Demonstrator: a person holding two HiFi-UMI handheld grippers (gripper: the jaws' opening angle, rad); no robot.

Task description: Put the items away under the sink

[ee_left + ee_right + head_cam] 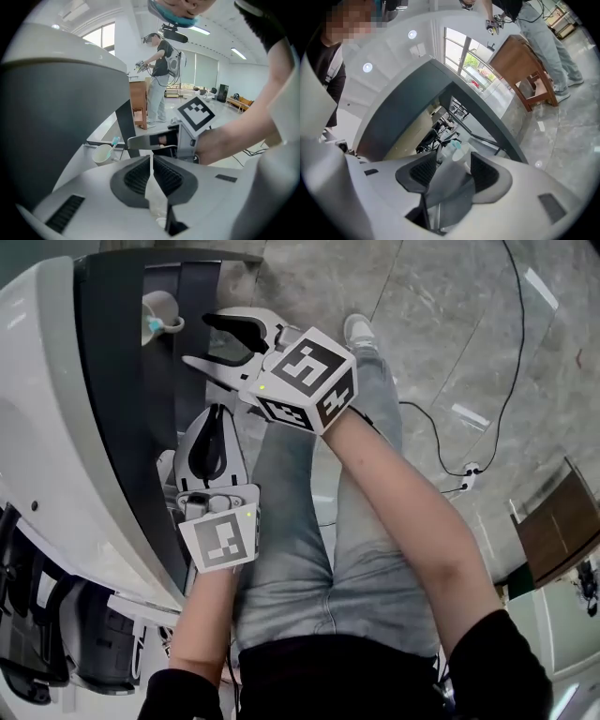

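A white cup (161, 317) with a teal toothbrush stands on the shelf under the sink, in the dark opening (178, 296). My right gripper (199, 341) is open, its jaws pointing at the cup from just to its right without touching it. In the right gripper view the cup (457, 153) sits straight ahead between the spread jaws of the right gripper (454, 161). My left gripper (217, 411) is shut lower down by the cabinet front, nothing clearly held. The left gripper view has the left gripper (151, 158), the cup (101, 153) and the right gripper's cube (197, 115).
The white sink top (47, 381) and its dark front panel (122, 409) fill the left. My legs and a shoe (360, 330) stand on the marble floor, with a cable (469, 470) to the right. Another person (161, 61) works at a wooden desk (138, 101).
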